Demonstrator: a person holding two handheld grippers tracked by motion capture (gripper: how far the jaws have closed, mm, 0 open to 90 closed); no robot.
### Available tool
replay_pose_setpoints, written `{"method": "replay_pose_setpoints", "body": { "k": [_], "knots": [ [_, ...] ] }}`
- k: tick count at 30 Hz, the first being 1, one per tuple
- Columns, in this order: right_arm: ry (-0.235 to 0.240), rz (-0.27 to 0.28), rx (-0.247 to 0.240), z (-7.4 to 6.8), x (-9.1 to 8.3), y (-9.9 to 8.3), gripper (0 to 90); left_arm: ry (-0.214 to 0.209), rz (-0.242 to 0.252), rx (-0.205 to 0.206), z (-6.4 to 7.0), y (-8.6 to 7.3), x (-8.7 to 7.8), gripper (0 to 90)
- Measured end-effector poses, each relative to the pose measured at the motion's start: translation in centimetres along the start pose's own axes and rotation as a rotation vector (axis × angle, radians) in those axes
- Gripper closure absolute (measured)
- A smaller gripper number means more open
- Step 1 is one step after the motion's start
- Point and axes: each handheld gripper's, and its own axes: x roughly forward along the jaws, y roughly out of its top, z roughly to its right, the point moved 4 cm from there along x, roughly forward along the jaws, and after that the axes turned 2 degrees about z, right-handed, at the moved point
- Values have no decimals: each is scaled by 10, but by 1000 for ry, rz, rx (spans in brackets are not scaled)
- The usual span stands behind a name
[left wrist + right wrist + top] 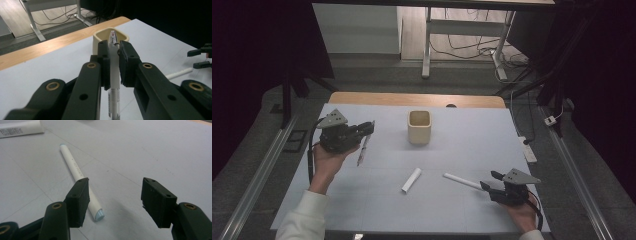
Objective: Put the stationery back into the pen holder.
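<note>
My left gripper [370, 128] is shut on a clear pen [362, 150], which hangs tilted below the jaws over the white table mat. In the left gripper view that pen [113, 82] runs up between the two pads, its tip lined up with the cream square cup [111, 37] beyond. The cup [419, 126] stands at the middle back of the mat. My right gripper [490, 181] sits open at the front right, just beyond the near end of a white marker [462, 181]. In the right gripper view the marker [77, 172] lies beside the left jaw.
A white tube [411, 180] lies in the middle front of the mat [462, 140]; its end shows as a labelled tube [21, 128] at top left. A wooden table edge [417, 99] runs behind. Desk legs and cables stand on the floor beyond.
</note>
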Motion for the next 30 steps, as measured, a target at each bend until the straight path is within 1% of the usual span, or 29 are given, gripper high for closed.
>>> {"method": "replay_pose_setpoints", "body": {
  "k": [2,4,8,14,24,30],
  "knots": [
    [2,2,6,0,0,0,393,-6,1,-2,-1,4,4,793],
    [6,7,1,-1,0,1,393,-9,0,-5,-2,7,9,793],
    [8,12,-2,-2,0,1,393,-11,4,2,-1,12,15,793],
    [9,14,-2,-3,-1,2,393,-39,28,-21,1,20,24,793],
    [10,15,-3,-2,0,2,394,-45,50,-26,5,31,40,793],
    [8,13,-7,-3,-1,2,394,-50,60,-25,5,38,48,793]
  ]
}}
